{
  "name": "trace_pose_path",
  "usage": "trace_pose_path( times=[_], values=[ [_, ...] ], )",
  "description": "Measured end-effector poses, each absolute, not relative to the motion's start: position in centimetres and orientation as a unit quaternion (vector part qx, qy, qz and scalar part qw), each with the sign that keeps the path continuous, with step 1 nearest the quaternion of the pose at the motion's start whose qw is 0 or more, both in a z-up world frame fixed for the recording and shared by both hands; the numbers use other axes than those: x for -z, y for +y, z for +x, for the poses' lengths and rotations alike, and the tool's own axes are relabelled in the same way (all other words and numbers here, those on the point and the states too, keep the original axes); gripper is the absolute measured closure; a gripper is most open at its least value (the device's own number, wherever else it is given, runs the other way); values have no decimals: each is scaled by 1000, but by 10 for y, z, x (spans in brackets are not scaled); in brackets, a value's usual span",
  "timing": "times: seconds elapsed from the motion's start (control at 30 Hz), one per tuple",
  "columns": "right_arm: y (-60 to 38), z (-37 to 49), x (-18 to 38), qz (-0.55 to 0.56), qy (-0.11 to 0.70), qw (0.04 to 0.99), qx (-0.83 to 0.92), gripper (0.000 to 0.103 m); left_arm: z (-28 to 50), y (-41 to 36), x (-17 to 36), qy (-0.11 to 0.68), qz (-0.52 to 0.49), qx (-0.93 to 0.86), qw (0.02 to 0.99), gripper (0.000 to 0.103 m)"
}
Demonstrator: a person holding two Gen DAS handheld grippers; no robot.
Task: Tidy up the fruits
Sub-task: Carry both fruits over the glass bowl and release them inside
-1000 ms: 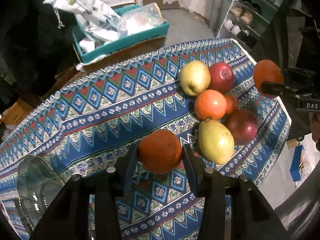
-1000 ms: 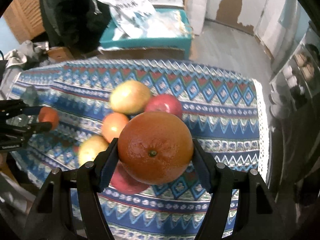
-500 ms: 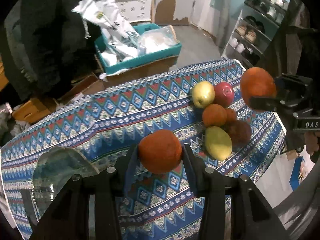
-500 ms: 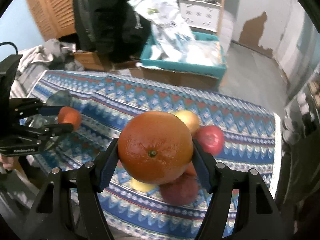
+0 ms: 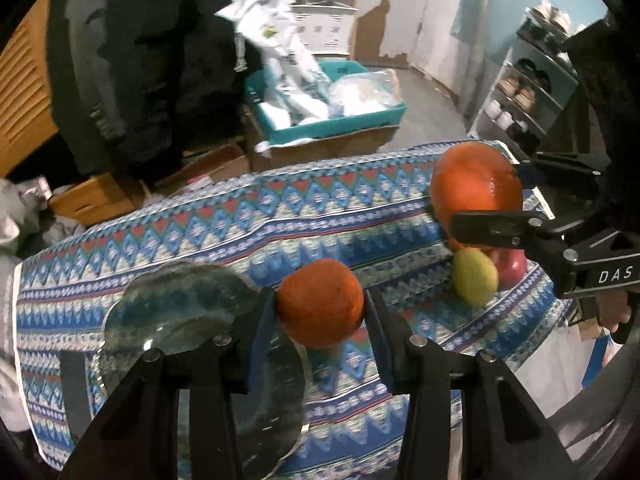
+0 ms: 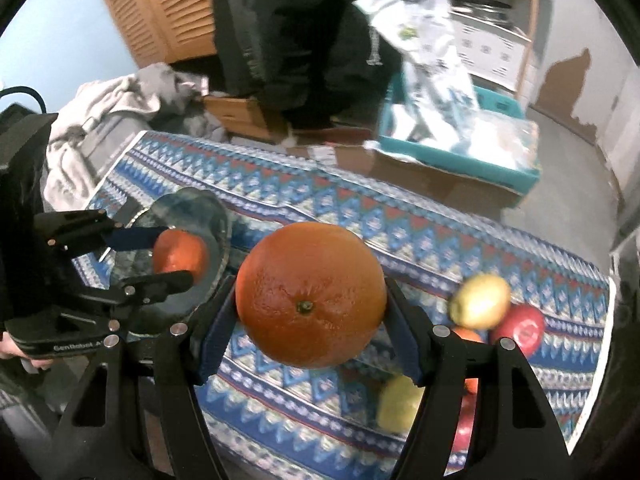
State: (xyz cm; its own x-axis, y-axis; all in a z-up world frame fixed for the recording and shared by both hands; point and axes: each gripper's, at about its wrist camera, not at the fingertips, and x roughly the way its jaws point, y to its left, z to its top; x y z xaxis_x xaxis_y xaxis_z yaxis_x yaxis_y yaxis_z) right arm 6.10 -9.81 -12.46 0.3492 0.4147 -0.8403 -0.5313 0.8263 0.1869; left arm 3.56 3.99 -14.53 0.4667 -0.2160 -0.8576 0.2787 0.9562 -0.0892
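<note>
My left gripper point(image 5: 320, 310) is shut on a small orange point(image 5: 320, 308) above the patterned tablecloth point(image 5: 280, 216), beside a glass plate point(image 5: 180, 312) at lower left. In the right wrist view that left gripper point(image 6: 180, 258) holds its small orange point(image 6: 180, 254) over the glass plate point(image 6: 204, 208). My right gripper point(image 6: 310, 300) is shut on a large orange point(image 6: 310, 294), also visible from the left wrist as the large orange point(image 5: 476, 192). The remaining fruit lies at the cloth's right end: a yellow-green pear point(image 6: 480, 300), a red apple point(image 6: 520, 328) and another pear point(image 6: 400, 404).
Beyond the table's far edge stands a teal crate point(image 5: 332, 124) of white bags on cardboard boxes. A dark-clothed person point(image 6: 304, 36) stands behind the table. A shoe rack point(image 5: 528, 92) lines the right wall, and grey cloth point(image 6: 120, 96) is heaped at left.
Both grippers have carried their oranges leftward, away from the fruit pile and toward the glass plate, which now fills more of each view. The pile has slid to the right edge.
</note>
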Motion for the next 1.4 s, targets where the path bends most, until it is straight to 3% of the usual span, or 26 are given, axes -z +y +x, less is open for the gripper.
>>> trace_pose_path(
  times=[0.7,1.4],
  values=[
    [42,59,189,-121,542,748,-365,33,13,166,204,539,-24,46,840,58],
    [78,39,246,-170,588,697,-375,33,-1,171,267,619,-37,44,783,57]
  ],
)
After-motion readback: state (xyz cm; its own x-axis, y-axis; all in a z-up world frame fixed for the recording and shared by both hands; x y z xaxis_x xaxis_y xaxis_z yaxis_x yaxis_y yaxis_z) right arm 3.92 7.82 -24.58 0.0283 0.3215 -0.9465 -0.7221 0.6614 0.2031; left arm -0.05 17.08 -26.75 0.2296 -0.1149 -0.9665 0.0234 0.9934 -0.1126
